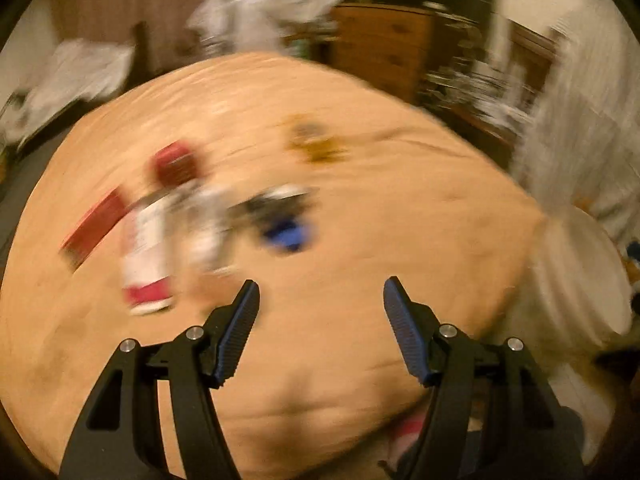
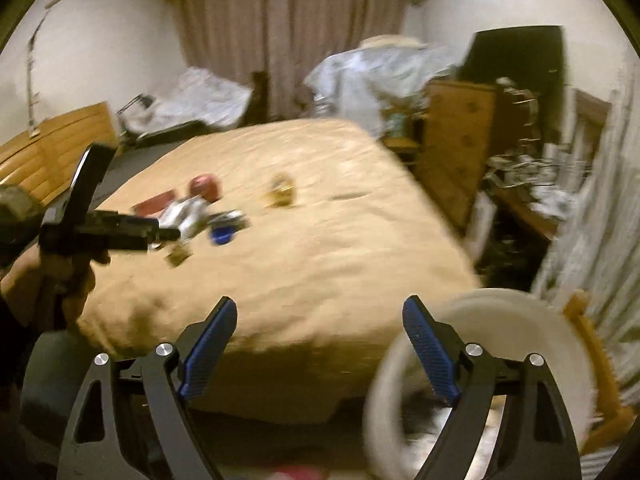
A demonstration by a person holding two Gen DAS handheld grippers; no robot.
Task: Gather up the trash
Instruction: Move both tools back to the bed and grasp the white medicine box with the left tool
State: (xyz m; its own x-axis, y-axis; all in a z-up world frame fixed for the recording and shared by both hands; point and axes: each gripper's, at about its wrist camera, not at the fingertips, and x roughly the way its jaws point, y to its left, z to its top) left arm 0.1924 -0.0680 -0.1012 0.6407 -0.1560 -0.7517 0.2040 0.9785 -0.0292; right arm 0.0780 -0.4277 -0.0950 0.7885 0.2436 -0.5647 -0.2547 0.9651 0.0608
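The trash (image 2: 192, 212) was seen as a blurred litter on the bed (image 2: 320, 248) at ten o'clock: a red-and-white packet (image 1: 146, 248), a blue scrap (image 1: 286, 236), a gold wrapper (image 2: 281, 192). Both the left hand-held gripper (image 1: 320, 300) and the right hand-held gripper (image 2: 320, 316) were held wide open, empty. A mis-grasp was judged likely amid such blur, or a miss of the white bin (image 2: 540, 320) at four o'clock.

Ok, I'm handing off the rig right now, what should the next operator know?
Left gripper: open, empty, over the bed.
Right gripper: open, empty, at the bed's near corner beside the white bin.
Trash pile sits mid-bed: a red can, wrappers, a blue piece. A yellow item lies apart, further right.
Done: cannot tell; the bin's contents are blurred.
Left: pick up the bed's trash and drop it in the bin.
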